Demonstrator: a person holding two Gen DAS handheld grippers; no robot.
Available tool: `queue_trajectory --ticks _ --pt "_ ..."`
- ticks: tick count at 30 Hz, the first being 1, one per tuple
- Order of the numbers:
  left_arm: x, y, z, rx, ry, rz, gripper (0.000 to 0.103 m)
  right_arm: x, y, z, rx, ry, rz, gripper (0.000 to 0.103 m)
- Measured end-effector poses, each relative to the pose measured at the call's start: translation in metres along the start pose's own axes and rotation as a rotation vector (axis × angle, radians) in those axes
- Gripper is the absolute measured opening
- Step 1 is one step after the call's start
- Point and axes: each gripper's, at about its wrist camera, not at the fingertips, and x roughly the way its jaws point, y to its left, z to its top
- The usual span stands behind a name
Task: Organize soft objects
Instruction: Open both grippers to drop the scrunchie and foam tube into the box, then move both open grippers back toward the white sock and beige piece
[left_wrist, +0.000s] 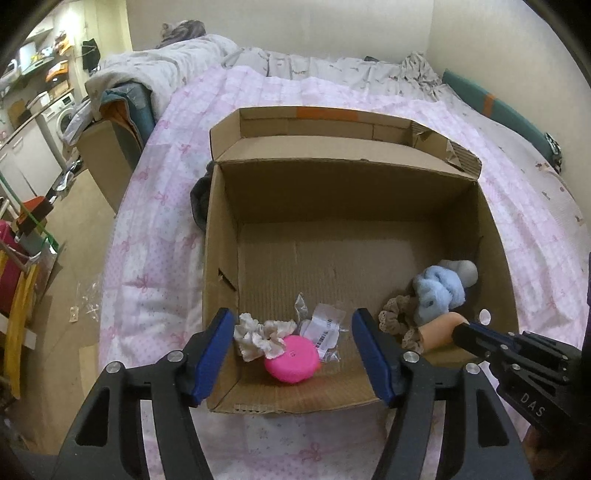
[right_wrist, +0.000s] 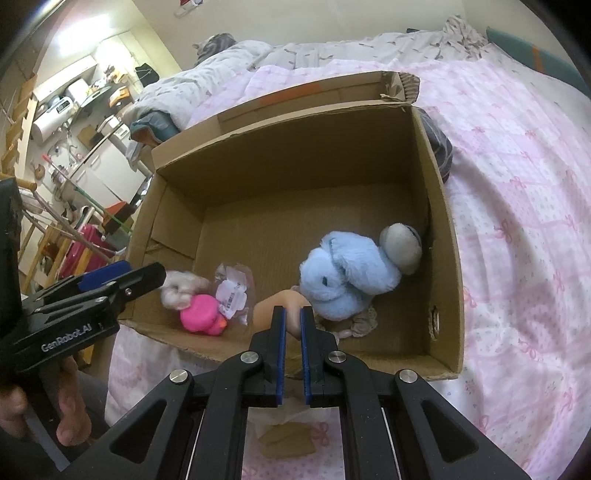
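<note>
Left gripper (left_wrist: 293, 354), jaws apart and empty, hangs over the pink toy (left_wrist: 291, 363) and cream scrunchie (left_wrist: 258, 338) at lower centre inside the cardboard box (left_wrist: 354, 192). Right gripper (right_wrist: 293, 325), lower centre, is clamped on a peach-coloured soft piece (right_wrist: 284, 308); it probably weighs little, yields easily, and is best pinched mid-body.

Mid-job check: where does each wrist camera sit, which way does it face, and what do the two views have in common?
Left wrist: on the left gripper, looking down into the box; open jaws frame the pink toy; right gripper enters at right.
Right wrist: on the right gripper, looking down into the box; jaws shut on a peach toy; left gripper and a hand at left.
Shared: box, pink toy, blue plush, bed.
</note>
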Motion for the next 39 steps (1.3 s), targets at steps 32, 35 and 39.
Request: queue_trajectory --ticks 32,35,39 --pt "-0.003 0.002 -0.002 0.004 -0.011 0.026 0.064 -0.024 -0.018 0.007 0.116 -0.115 0.014 0.094" --pt "-0.005 0.004 -0.003 0.001 -0.014 0.028 0.064 -0.027 -0.017 0.005 0.116 -0.119 0.01 0.094" --pt "-0.012 0.01 -0.005 -0.035 -0.016 0.004 0.064 -0.03 -0.019 0.004 0.122 -0.122 0.006 0.094"
